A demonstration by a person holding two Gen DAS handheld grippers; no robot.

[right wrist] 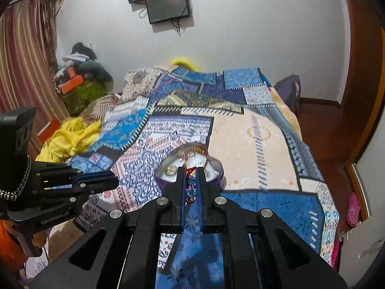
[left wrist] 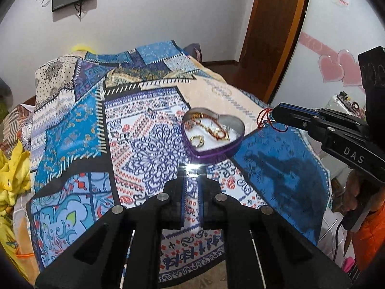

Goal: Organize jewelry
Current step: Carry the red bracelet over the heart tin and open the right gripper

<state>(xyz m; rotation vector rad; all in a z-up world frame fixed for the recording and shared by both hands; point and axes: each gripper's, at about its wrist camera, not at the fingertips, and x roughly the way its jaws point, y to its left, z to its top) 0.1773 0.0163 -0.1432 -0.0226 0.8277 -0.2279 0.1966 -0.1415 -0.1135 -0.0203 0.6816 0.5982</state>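
A purple heart-shaped tin [left wrist: 211, 153] stands open on the patterned bedspread and holds gold rings [left wrist: 197, 140] and a gold and red chain [left wrist: 211, 127]. My right gripper [right wrist: 191, 172] is shut on a red thread bracelet with blue beads [right wrist: 191, 185], held just before the tin [right wrist: 216, 175]. From the left wrist view the bracelet [left wrist: 266, 118] hangs at the right gripper's tip [left wrist: 276, 114], right of the tin. My left gripper [left wrist: 191, 168] is slightly open and empty, just short of the tin's near point.
The patterned bedspread [left wrist: 144, 144] covers the bed. Yellow cloth [right wrist: 69, 137] lies at the bed's left edge. A wooden door [left wrist: 272, 31] stands at the back right. Clutter and a curtain [right wrist: 21, 60] fill the left corner.
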